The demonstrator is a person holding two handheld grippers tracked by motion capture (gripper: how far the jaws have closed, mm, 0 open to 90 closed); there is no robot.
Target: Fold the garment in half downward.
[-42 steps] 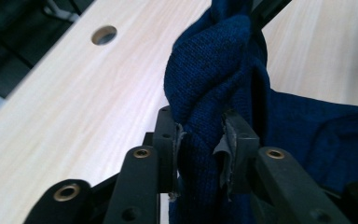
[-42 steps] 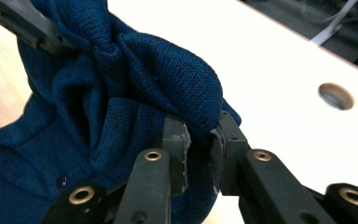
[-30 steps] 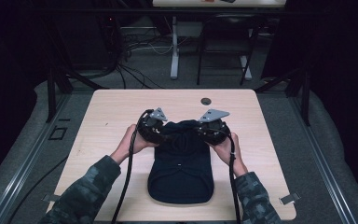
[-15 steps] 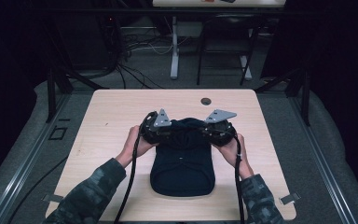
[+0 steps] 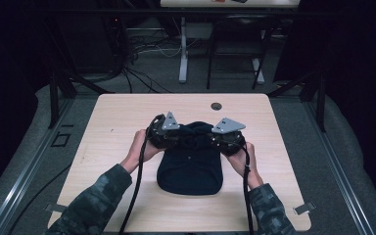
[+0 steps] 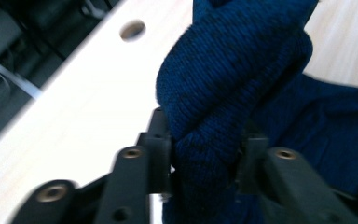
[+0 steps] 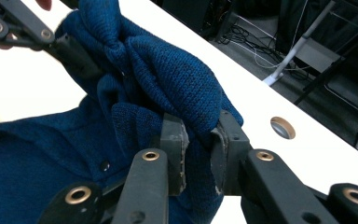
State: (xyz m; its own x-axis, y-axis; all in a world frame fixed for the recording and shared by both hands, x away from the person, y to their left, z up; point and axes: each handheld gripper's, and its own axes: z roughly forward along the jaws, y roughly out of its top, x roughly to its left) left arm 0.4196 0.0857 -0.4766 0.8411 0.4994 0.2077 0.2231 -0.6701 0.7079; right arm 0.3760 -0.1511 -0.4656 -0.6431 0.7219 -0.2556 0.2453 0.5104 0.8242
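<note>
A pale wooden table (image 5: pixel 127 122) with a round cable hole (image 5: pixel 216 106) near its 12 o'clock edge is standing on grey carpet in a dark room, with a second desk's legs and loose cables lying beyond it. A dark blue knitted garment (image 5: pixel 190 169) is lying at the table's centre, its far edge bunching upward. The left gripper (image 6: pixel 205 161) at 9 o'clock and the right gripper (image 7: pixel 198 151) at 3 o'clock are each clamping a fold of that bunched edge, jaws pressing into the knit.
</note>
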